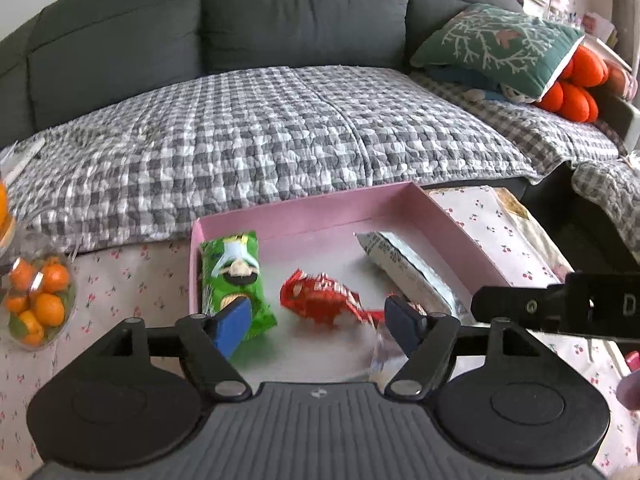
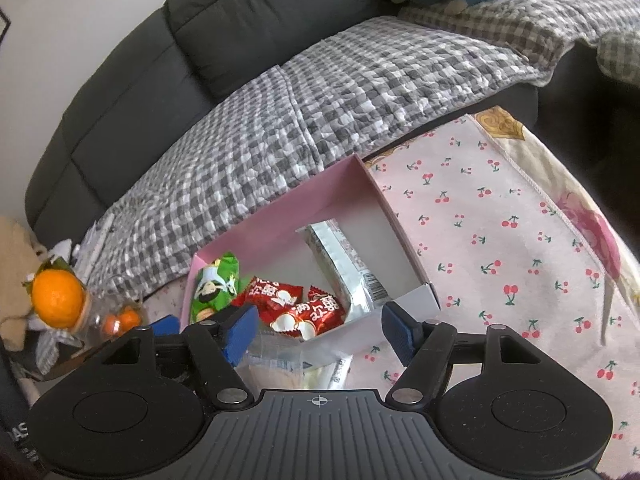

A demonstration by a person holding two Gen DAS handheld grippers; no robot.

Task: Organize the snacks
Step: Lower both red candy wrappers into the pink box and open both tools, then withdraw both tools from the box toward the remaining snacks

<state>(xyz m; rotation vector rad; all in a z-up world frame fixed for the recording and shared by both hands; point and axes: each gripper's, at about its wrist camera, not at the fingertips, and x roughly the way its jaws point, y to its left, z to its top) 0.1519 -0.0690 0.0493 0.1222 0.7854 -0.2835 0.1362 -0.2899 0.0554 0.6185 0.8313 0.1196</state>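
Observation:
A pink box stands on the cherry-print tablecloth. In it lie a green snack pack, a red wrapper and a silver pack. My left gripper is open and empty, just above the box's near side. In the right wrist view the box holds the green pack, two red wrappers and the silver pack. My right gripper is open and empty over the box's near corner. A clear snack bag lies below it.
A clear tub of small oranges stands at the left. An orange sits on a jar at the left in the right view. A grey sofa with a checked quilt lies behind the table. The right gripper's body reaches in from the right.

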